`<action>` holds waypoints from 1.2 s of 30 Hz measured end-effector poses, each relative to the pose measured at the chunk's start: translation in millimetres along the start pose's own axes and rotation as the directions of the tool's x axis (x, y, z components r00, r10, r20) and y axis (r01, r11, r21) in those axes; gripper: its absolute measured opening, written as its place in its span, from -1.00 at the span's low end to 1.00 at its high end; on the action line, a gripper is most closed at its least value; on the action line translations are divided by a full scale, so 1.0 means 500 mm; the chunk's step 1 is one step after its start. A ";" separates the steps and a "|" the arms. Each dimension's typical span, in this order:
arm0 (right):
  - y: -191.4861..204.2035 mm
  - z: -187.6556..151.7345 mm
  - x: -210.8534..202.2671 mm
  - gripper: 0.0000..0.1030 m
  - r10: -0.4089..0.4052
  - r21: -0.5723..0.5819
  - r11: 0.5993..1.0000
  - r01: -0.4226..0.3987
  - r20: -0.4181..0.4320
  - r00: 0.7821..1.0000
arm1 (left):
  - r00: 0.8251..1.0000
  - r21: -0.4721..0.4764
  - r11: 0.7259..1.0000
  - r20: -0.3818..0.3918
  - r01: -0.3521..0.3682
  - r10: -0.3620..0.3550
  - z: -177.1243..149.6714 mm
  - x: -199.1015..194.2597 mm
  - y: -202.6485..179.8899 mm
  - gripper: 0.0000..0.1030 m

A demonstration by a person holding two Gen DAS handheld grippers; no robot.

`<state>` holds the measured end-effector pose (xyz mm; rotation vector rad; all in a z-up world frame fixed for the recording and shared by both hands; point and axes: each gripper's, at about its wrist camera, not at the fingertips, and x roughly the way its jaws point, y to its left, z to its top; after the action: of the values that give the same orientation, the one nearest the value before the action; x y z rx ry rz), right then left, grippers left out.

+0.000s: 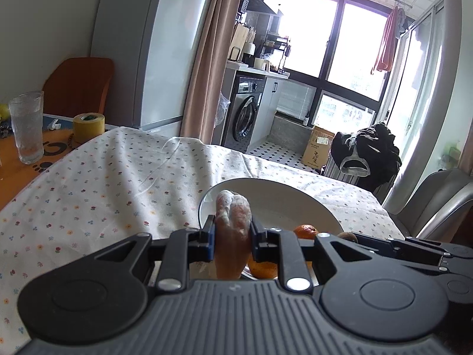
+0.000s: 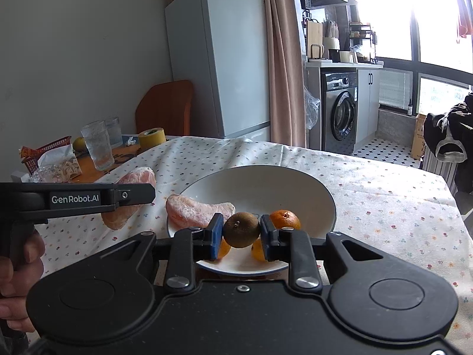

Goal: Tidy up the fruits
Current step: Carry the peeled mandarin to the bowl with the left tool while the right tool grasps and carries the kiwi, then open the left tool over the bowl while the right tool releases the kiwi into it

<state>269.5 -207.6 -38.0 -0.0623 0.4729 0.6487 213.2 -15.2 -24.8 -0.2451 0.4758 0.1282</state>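
Note:
My left gripper is shut on a pink pomelo segment, held just over the near left rim of a white plate. From the right wrist view that gripper comes in from the left with its segment to the left of the plate. My right gripper is shut on a round brown fruit, which hangs above the plate's near part. A second pomelo segment lies across the plate's left rim. Three small oranges sit in the plate.
The table wears a flowered cloth. At its far left stand drinking glasses, a yellow tape roll and a red basket. An orange chair is behind, a grey chair at the right. A hand holds the left gripper.

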 end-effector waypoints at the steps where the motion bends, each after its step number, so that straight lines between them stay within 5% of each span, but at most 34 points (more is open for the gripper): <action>1: -0.002 0.005 0.001 -0.51 -0.002 -0.004 1.000 0.002 0.003 1.000 | 1.000 0.001 1.000 0.002 0.001 -0.001 0.003 0.002 -0.002 -0.59; 13: -0.015 0.034 0.044 -0.51 0.001 0.000 1.000 -0.001 0.021 1.000 | 1.000 0.005 1.000 0.029 0.006 -0.006 0.046 0.036 -0.013 -0.59; 36: -0.091 0.006 0.048 -0.34 -0.066 0.140 0.988 0.063 0.018 0.998 | 0.996 0.047 0.997 -0.057 0.068 -0.065 0.036 0.138 -0.064 -0.59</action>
<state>314.3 -229.7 -50.1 0.0618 0.4910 0.5506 287.6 -36.8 -34.9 -0.2164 0.5244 0.0449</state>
